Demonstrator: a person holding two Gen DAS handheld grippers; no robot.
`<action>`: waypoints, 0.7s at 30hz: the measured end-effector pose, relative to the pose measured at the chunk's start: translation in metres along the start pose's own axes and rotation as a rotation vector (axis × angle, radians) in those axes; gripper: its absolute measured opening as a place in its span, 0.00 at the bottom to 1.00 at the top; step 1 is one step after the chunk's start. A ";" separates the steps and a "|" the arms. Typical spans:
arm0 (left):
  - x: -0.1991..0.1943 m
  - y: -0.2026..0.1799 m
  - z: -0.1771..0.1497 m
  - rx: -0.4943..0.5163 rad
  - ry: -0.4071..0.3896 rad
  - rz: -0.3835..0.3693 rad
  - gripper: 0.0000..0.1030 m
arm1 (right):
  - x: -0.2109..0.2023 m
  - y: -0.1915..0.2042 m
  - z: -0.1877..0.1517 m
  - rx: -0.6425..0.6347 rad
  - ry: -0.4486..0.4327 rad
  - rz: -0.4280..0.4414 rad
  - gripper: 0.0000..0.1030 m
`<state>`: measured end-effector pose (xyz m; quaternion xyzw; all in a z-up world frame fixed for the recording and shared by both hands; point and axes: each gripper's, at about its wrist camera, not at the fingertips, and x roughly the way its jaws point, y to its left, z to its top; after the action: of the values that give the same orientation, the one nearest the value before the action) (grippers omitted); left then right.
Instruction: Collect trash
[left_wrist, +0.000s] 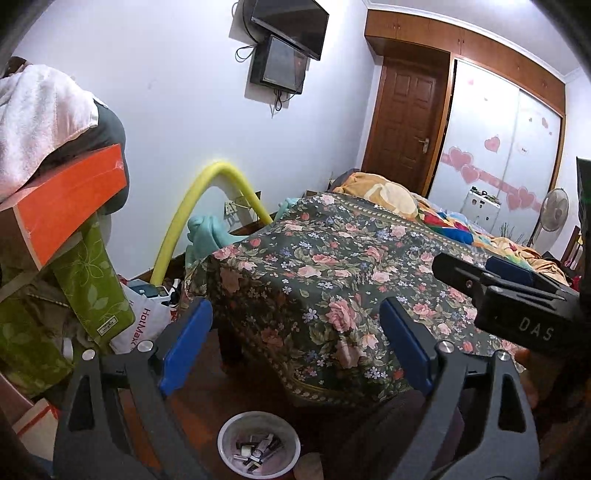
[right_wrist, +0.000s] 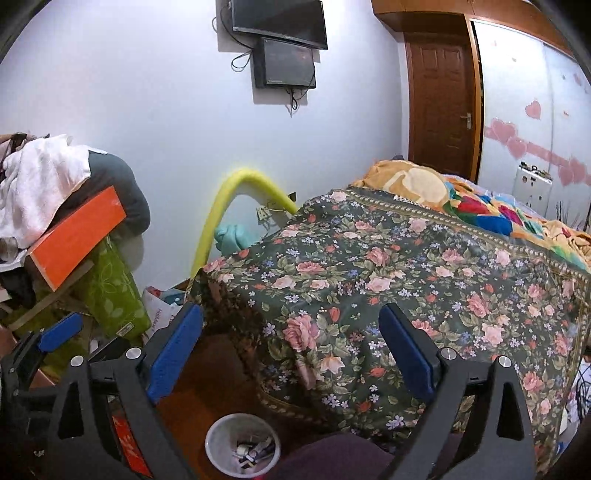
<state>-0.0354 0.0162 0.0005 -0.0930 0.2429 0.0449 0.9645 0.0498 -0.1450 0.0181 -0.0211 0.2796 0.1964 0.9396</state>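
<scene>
Left gripper (left_wrist: 295, 343) and right gripper (right_wrist: 291, 347): both released, holding nothing. The bin (left_wrist: 225, 439) below contains trash (left_wrist: 256, 452), beside the flowered cloth (left_wrist: 332, 273).

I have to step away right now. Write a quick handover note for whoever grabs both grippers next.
Left gripper: open, holding nothing.
Right gripper: open, holding nothing, beside the left one.
Trash bin: on the wood floor below both grippers, by the corner of the floral bedspread; small scraps already lie inside.
Done: some trash binned, judging by its contents.
Left: no loose trash shows on the bedspread; check the clutter pile at left.
</scene>
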 end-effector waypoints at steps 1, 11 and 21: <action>0.000 0.000 0.000 0.001 -0.001 0.002 0.89 | 0.000 0.000 0.000 -0.003 0.000 0.003 0.92; -0.002 0.000 -0.001 -0.008 0.003 0.000 0.89 | -0.002 -0.002 -0.001 0.007 -0.002 0.003 0.92; 0.000 -0.001 -0.002 -0.012 0.010 -0.001 0.89 | 0.001 -0.006 -0.002 0.010 0.016 0.000 0.92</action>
<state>-0.0365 0.0148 -0.0012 -0.0989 0.2472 0.0456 0.9628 0.0520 -0.1504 0.0155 -0.0182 0.2879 0.1950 0.9374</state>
